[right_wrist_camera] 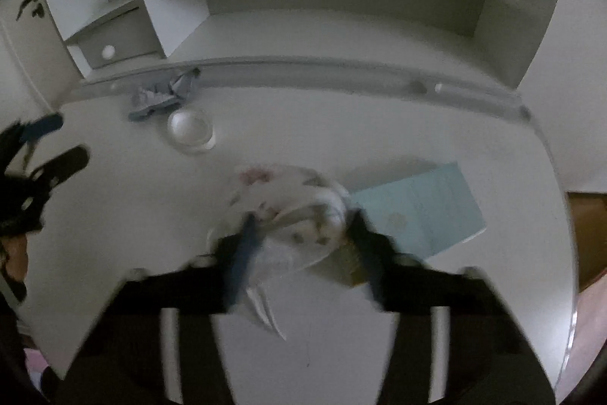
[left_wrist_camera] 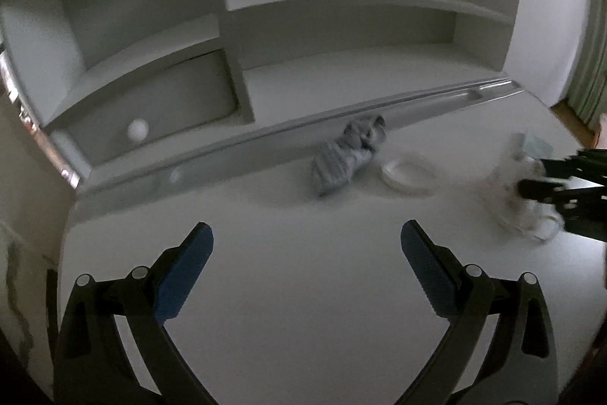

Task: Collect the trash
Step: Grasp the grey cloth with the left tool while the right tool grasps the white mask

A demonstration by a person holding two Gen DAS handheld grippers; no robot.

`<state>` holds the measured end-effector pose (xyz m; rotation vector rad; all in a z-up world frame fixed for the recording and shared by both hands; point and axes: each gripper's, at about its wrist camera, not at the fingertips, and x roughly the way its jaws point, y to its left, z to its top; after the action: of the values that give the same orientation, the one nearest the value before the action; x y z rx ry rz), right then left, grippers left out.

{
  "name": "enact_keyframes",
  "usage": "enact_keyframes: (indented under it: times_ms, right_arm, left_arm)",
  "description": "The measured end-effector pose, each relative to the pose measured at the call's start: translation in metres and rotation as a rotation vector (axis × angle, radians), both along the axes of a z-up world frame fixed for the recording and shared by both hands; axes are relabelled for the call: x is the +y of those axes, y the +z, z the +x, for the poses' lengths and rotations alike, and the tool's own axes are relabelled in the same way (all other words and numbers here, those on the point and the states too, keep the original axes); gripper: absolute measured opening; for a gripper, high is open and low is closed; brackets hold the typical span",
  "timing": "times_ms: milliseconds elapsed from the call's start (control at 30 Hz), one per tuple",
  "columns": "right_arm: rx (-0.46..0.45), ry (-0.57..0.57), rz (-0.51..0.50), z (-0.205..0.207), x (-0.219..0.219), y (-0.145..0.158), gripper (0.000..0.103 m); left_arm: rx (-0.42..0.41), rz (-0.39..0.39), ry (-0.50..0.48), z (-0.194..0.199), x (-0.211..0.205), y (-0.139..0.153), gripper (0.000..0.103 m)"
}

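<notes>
A crumpled clear plastic bag [right_wrist_camera: 288, 211] with small printed flowers lies on the white desk [right_wrist_camera: 114, 215]. My right gripper [right_wrist_camera: 303, 234] has its fingers on either side of the bag, blurred; I cannot tell whether they grip it. The bag [left_wrist_camera: 519, 192] and the right gripper [left_wrist_camera: 542, 177] also show at the right of the left wrist view. My left gripper [left_wrist_camera: 307, 245] is open and empty above bare desk [left_wrist_camera: 303, 291]. A crumpled grey cloth [left_wrist_camera: 345, 154] and a small white round lid [left_wrist_camera: 408, 173] lie by the desk's back rail; both also show in the right wrist view, cloth [right_wrist_camera: 159, 97], lid [right_wrist_camera: 191, 130].
A pale blue booklet [right_wrist_camera: 421, 207] lies right of the bag. A white shelf unit [left_wrist_camera: 341, 25] with a drawer and round knob [left_wrist_camera: 137, 130] stands behind the rail [left_wrist_camera: 265, 135]. The left gripper [right_wrist_camera: 49, 147] shows at the left of the right wrist view. The desk's right edge drops to a wooden floor [right_wrist_camera: 588, 234].
</notes>
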<state>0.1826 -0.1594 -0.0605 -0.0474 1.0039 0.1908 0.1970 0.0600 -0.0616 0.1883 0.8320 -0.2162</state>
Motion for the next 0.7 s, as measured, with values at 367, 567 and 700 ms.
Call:
enact_keyframes:
  times_ms: [367,567,700]
  right_arm:
    - [-0.039,0.06,0.094,-0.026,-0.006,0.03,0.027]
    - [-0.064,0.061,0.12,-0.047,-0.027,0.045,0.027]
    - [-0.119,-0.011,0.129,-0.074,-0.072,0.065,0.027]
  left_arm:
    - [0.066,-0.053,-0.003,0.067,-0.015,-0.018,0.078]
    - [0.119,-0.092,0.016,0.068,-0.02,-0.017,0.013]
    - [0.06,-0.079,0.021,0.044,-0.036,0.01,0.012]
